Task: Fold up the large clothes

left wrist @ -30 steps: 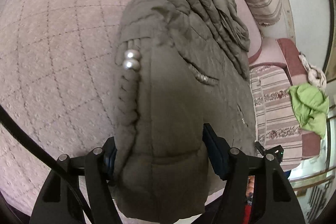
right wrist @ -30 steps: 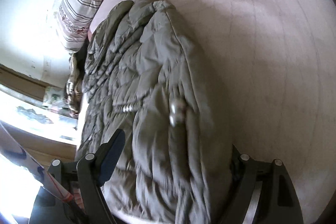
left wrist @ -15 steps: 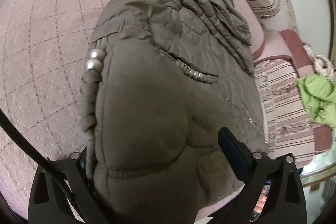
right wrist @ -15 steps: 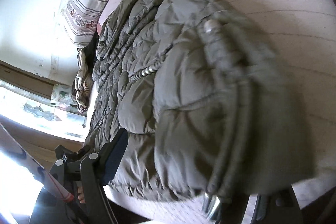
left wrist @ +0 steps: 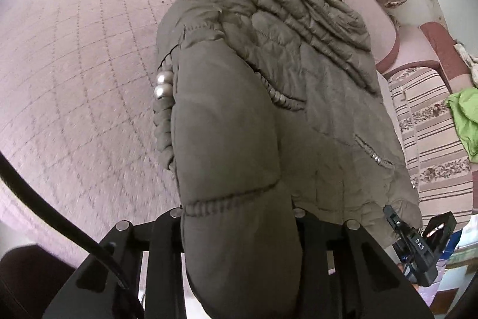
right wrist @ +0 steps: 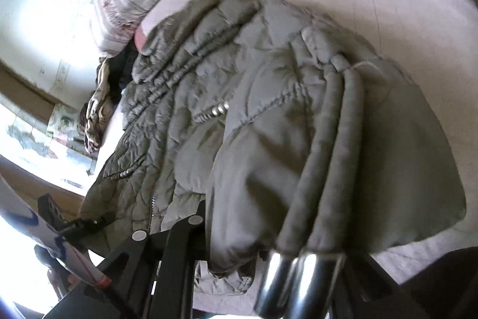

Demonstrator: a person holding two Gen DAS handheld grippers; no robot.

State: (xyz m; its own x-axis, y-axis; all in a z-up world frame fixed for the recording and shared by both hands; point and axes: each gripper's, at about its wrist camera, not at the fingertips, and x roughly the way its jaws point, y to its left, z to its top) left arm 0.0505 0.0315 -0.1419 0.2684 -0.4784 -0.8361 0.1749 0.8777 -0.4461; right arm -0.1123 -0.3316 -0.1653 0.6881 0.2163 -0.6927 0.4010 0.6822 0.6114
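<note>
Left wrist view shows the left gripper (left wrist: 237, 232) clenched on a jacket (left wrist: 269, 97) fold at lower centre, bedspread (left wrist: 74, 65) behind; the right gripper (right wrist: 269, 232) likewise grasps it, cords (right wrist: 322, 169) draped across.

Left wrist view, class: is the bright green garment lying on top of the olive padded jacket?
No. The green garment lies apart on the striped sofa cushion at the right edge, well clear of the olive padded jacket.

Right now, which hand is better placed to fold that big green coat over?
Probably both together. The left tool and the right tool each pinch a puffy part of the coat lying on the bed, so neither looks better placed.
</note>
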